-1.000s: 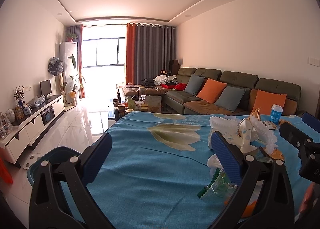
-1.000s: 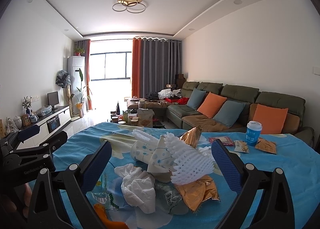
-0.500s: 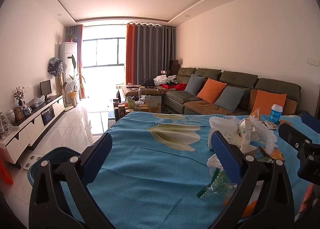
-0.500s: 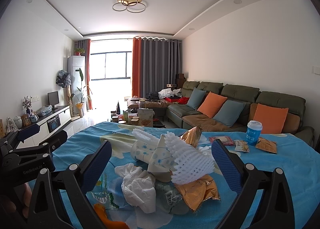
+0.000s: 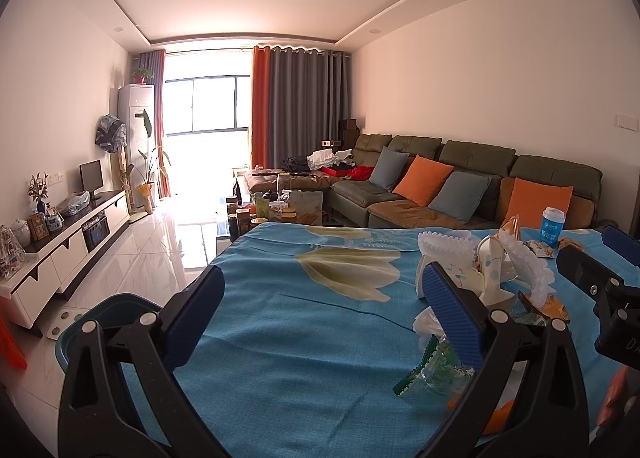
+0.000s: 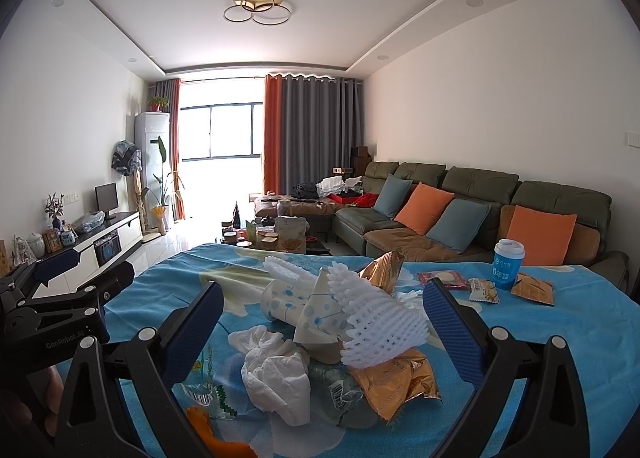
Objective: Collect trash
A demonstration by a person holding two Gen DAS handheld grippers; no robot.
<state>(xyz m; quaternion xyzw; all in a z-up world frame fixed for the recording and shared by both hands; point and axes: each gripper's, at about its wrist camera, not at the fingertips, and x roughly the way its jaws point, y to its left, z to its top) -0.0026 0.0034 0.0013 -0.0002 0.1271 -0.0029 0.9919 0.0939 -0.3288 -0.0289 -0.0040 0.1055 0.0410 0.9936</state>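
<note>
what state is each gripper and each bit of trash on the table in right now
left gripper: jaws open, empty
right gripper: jaws open, empty, pile between them
blue cup: upright, lid on
foam net: atop the pile
white tissue: crumpled
gold wrapper: crumpled, under the net

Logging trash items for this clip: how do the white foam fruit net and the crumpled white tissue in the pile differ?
The foam fruit net has an open mesh of holes; the crumpled tissue is solid, creased paper. The net rests on top of the pile, over a gold wrapper; the tissue lies lower, on the net's left. Both are white and sit between the right gripper's open fingers.
</note>
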